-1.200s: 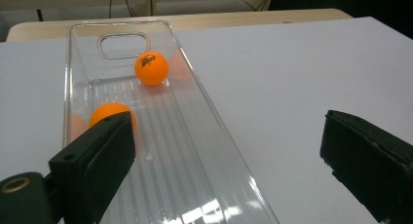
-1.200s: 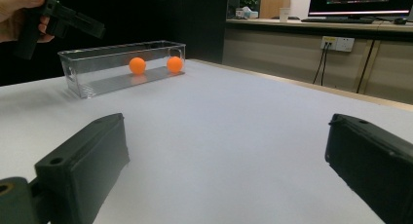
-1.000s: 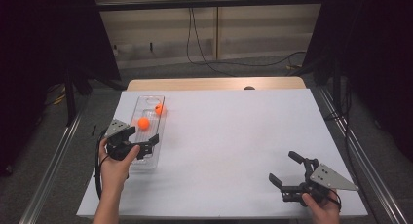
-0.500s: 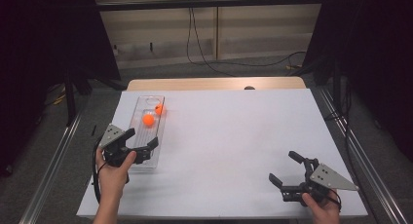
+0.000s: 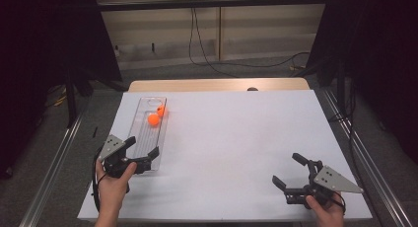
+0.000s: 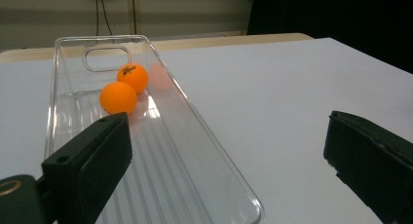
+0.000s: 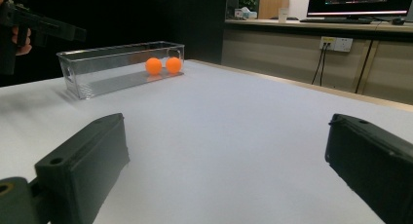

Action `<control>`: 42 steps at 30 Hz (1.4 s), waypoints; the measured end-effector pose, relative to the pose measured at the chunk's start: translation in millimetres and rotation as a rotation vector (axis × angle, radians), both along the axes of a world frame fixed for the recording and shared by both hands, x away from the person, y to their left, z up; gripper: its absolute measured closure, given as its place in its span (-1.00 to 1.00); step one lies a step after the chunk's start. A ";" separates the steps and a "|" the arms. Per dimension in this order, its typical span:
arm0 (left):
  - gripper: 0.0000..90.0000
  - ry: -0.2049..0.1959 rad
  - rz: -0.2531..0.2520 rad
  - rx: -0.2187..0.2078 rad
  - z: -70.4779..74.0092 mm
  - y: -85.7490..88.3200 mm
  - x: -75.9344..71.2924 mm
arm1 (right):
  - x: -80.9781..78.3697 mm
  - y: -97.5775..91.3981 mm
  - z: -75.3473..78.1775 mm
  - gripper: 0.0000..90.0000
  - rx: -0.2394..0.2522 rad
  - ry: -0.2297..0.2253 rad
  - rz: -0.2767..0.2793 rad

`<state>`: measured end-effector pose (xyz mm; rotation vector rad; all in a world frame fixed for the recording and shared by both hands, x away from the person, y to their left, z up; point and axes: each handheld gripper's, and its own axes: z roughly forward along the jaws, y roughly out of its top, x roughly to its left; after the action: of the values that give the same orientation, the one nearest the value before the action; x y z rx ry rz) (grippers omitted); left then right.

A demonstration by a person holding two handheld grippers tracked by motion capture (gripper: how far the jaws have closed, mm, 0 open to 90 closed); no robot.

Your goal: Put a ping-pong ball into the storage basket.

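Note:
A clear plastic tray (image 5: 146, 153) lies lengthwise at the table's left, with two orange balls (image 5: 154, 119) (image 5: 160, 110) in its far half. The left gripper view looks into the tray (image 6: 204, 136) at both balls (image 6: 118, 98) (image 6: 132, 76). My left gripper (image 5: 141, 150) hovers open over the tray's near end, holding nothing. At the near right of the white table my right gripper (image 5: 290, 170) is open and empty, far from the tray. From the right gripper view the tray (image 7: 92, 70) and balls (image 7: 153, 65) (image 7: 173, 65) stand far off.
The white table top (image 5: 236, 138) is bare between the tray and the right gripper. Its wooden far edge (image 5: 217, 84) carries a small dark thing (image 5: 252, 89). Metal rails (image 5: 54, 158) run along both sides, and cables (image 5: 207, 54) trail on the floor behind.
My left gripper has drawn back toward the near edge, from over the tray's middle to its near end. The right gripper and the balls have stayed put.

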<state>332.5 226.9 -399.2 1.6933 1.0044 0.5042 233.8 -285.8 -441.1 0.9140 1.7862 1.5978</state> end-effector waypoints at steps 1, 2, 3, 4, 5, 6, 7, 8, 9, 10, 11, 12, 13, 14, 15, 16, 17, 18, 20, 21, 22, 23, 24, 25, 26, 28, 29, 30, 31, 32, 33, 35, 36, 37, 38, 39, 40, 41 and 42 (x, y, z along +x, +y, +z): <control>-0.92 -0.006 0.004 0.003 -0.7 -0.6 -1.3 | 0.1 0.1 0.0 -0.97 -0.001 0.000 0.000; -0.92 -0.007 0.008 0.005 -1.1 -0.8 -2.3 | 0.1 0.4 -0.1 -0.97 -0.001 0.000 -0.001; -0.92 -0.006 0.006 0.001 -1.4 -0.6 -3.2 | 0.1 0.6 -0.1 -0.97 -0.001 0.000 0.001; -0.92 -0.007 0.010 -0.005 -1.7 -0.7 -4.3 | 0.1 0.6 -0.1 -0.97 -0.002 0.000 0.000; -0.92 -0.012 0.008 -0.006 -2.5 -0.9 -5.7 | 0.0 0.7 0.0 -0.97 0.000 0.000 0.000; -0.92 -0.012 0.005 -0.002 -3.0 -1.0 -6.9 | -0.1 0.6 0.1 -0.97 0.000 0.000 0.001; -0.92 -0.012 0.005 -0.002 -3.5 -1.0 -7.7 | -0.2 0.4 0.2 -0.97 -0.001 0.000 0.001; -0.92 -0.011 0.004 -0.002 -4.5 -0.2 -8.9 | -0.1 0.2 0.2 -0.97 -0.002 0.000 0.001; -0.92 -0.009 0.005 -0.008 -5.3 -0.3 -9.8 | -0.1 0.0 0.2 -0.97 -0.001 0.000 0.001; -0.92 -0.012 0.005 -0.004 -6.4 0.1 -11.0 | -0.1 -0.1 0.2 -0.97 -0.001 -0.001 0.002; -0.92 -0.016 0.007 -0.006 -7.5 0.2 -12.0 | -0.1 -0.1 0.2 -0.97 -0.002 0.000 0.000; -0.92 -0.014 0.009 -0.011 -8.4 0.0 -12.8 | -0.2 -0.1 0.2 -0.97 -0.002 0.000 0.001; -0.92 -0.012 0.005 -0.014 -9.8 -0.3 -13.6 | -0.2 0.0 0.3 -0.97 -0.002 -0.001 0.000; -0.92 -0.013 0.001 -0.005 -10.9 -0.1 -14.2 | -0.2 0.1 0.3 -0.97 -0.002 -0.001 0.001; -0.92 -0.013 0.005 -0.005 -11.7 0.0 -15.0 | -0.3 0.2 0.3 -0.97 -0.002 -0.001 0.002; -0.92 -0.016 0.004 -0.017 -12.3 -0.5 -16.1 | -0.4 0.4 0.4 -0.97 -0.001 0.000 0.002; -0.92 -0.017 -0.001 -0.012 -12.2 -0.6 -16.7 | -0.5 0.5 0.5 -0.97 -0.001 -0.001 0.002; -0.92 -0.023 -0.001 -0.009 -12.2 -1.1 -17.7 | -0.4 0.5 0.5 -0.97 -0.001 0.000 0.003; -0.92 -0.028 -0.008 -0.022 -12.6 -1.3 -19.0 | -0.3 0.3 0.4 -0.97 -0.003 -0.001 0.003; -0.92 -0.035 -0.008 -0.025 -13.0 -1.3 -19.6 | -0.4 0.4 0.4 -0.97 -0.001 0.000 0.002; -0.92 -0.038 -0.007 -0.028 -13.6 -1.1 -20.1 | -0.3 0.3 0.4 -0.97 -0.002 -0.001 0.003; -0.92 -0.039 -0.010 -0.031 -14.1 -0.8 -20.3 | -0.4 0.4 0.4 -0.97 -0.002 -0.001 0.003; -0.92 -0.043 -0.007 -0.032 -14.9 -0.7 -20.6 | -0.4 0.5 0.4 -0.97 -0.001 0.000 0.003; -0.92 -0.041 -0.002 -0.040 -15.7 -0.8 -21.2 | -0.3 0.4 0.3 -0.97 -0.002 -0.001 0.002; -0.92 -0.042 -0.004 -0.043 -16.4 -0.3 -21.6 | -0.3 0.2 0.3 -0.97 -0.003 -0.001 0.003; -0.92 -0.043 -0.004 -0.043 -18.5 -0.6 -23.1 | -0.2 0.1 0.3 -0.97 -0.003 -0.001 0.002; -0.92 -0.043 -0.004 -0.049 -19.8 -1.0 -23.8 | -0.2 0.1 0.3 -0.97 -0.002 -0.001 0.002; -0.92 -0.045 -0.007 -0.044 -20.7 -0.6 -24.1 | -0.2 0.0 0.3 -0.97 -0.002 -0.001 0.002; -0.92 -0.042 -0.005 -0.044 -21.8 -0.5 -24.5 | -0.2 0.1 0.4 -0.97 -0.001 -0.001 0.002; -0.92 -0.039 -0.003 -0.049 -22.3 0.2 -24.9 | -0.2 0.1 0.4 -0.97 0.000 0.000 0.002; -0.92 -0.040 -0.004 -0.053 -22.3 1.3 -25.3 | -0.2 0.1 0.4 -0.97 -0.002 -0.001 0.003; -0.92 -0.048 0.002 -0.059 -22.7 2.1 -26.6 | -0.4 0.3 0.6 -0.97 -0.001 -0.001 0.004; -0.92 -0.048 0.001 -0.059 -23.0 2.7 -27.3 | -0.4 0.2 0.6 -0.97 -0.001 -0.001 0.004; -0.92 -0.053 0.002 -0.064 -23.5 3.3 -27.7 | -0.3 0.2 0.5 -0.97 -0.002 -0.001 0.004; -0.92 -0.052 0.003 -0.065 -24.0 3.7 -28.0 | 0.0 0.2 0.3 -0.97 -0.003 -0.002 0.003; -0.92 -0.049 0.003 -0.067 -24.3 4.1 -28.0 | 0.1 0.2 0.2 -0.97 -0.002 -0.002 0.004; -0.92 -0.048 0.006 -0.079 -24.8 4.4 -28.1 | 0.2 0.3 0.1 -0.97 -0.002 -0.001 0.004; -0.92 -0.048 0.007 -0.079 -25.1 4.4 -28.1 | 0.3 0.5 0.1 -0.97 -0.003 -0.001 0.005; -0.92 -0.047 0.006 -0.078 -25.2 4.3 -28.2 | 0.2 0.6 0.1 -0.97 -0.003 -0.001 0.005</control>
<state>304.3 231.2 -424.4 1.6024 0.9827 0.5003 234.0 -285.2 -441.0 0.9080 1.7918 1.5975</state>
